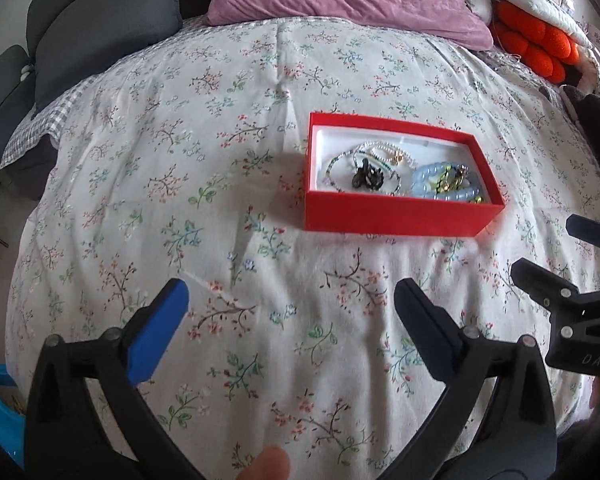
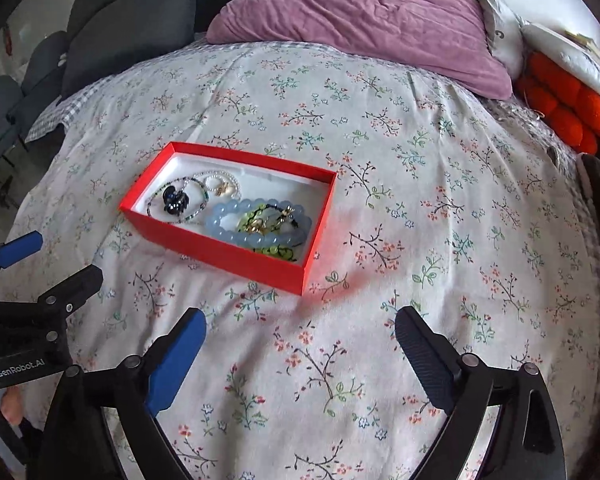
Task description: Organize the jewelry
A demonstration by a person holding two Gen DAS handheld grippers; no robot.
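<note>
Red cardboard marks your target: the open red box [image 1: 400, 216] sits on the floral bedspread [image 1: 180, 200], right of centre in the left wrist view and left of centre in the right wrist view [image 2: 228, 256]. Inside its white lining the jewelry lies in two clusters — a thin beaded necklace [image 1: 342, 158] looped around a dark charm [image 1: 367, 178] toward the left end, and a pale blue bead bracelet [image 1: 428, 186] tangled with green and gold pieces toward the right end. A small pearl strand [image 2: 220, 180] rests near the box's far wall. Your left gripper [image 1: 292, 312] stands with its jaws spread wide at the bottom of its own frame, blue pads well apart, nothing but bedspread between them, and the box lies beyond the fingertips without touching them. Your right gripper [image 2: 300, 332] is the same — jaws fully apart, holding nothing, the box's near corner just beyond the gap and to the left. Each gripper shows at the edge of the other's view: the right one at the right edge of the left wrist frame [image 1: 548, 248], the left one at the left edge of the right wrist frame [image 2: 48, 260]. A mauve pillow [image 2: 360, 20] fills the top of both frames, with an orange knotted cushion [image 2: 564, 108] at the upper right and dark grey cushions [image 1: 100, 28] at the upper left.
</note>
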